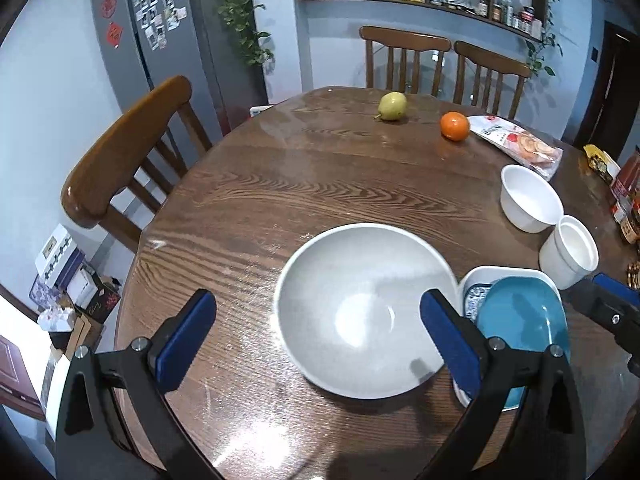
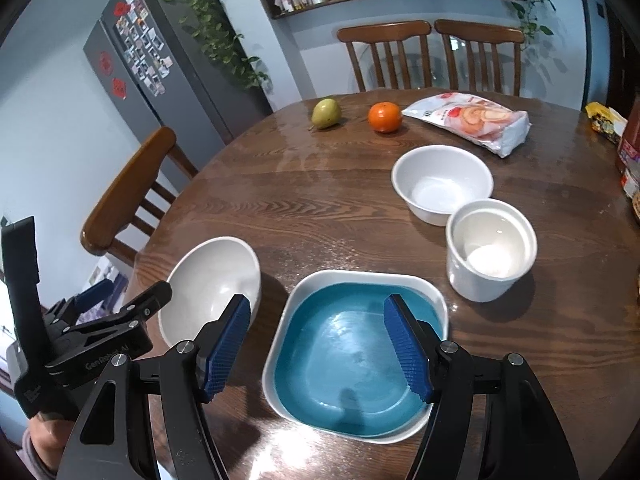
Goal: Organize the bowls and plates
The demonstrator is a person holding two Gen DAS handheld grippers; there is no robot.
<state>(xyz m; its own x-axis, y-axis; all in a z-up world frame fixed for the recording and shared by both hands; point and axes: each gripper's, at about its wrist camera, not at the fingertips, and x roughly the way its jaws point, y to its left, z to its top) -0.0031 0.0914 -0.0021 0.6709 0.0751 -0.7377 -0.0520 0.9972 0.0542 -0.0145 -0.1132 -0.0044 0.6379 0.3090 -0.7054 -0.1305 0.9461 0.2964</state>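
Hovering over table (image 2: 320, 200): L gripper (image 1: 318, 332) jaws wide above grey bowl (image 1: 360, 308), R gripper (image 2: 318, 346) jaws apart above blue plate (image 2: 352, 360), nothing held.

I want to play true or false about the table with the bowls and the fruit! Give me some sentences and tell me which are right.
1. The blue plate sits inside a white square dish. True.
2. The left claw is squeezing the big white bowl. False: it is open and grips nothing.
3. The orange lies between the pear and the snack bag. True.
4. The tall white cup is stacked inside the small white bowl. False: it stands beside it on the table.
5. The right claw holds the blue plate. False: its pads are apart and hold nothing.
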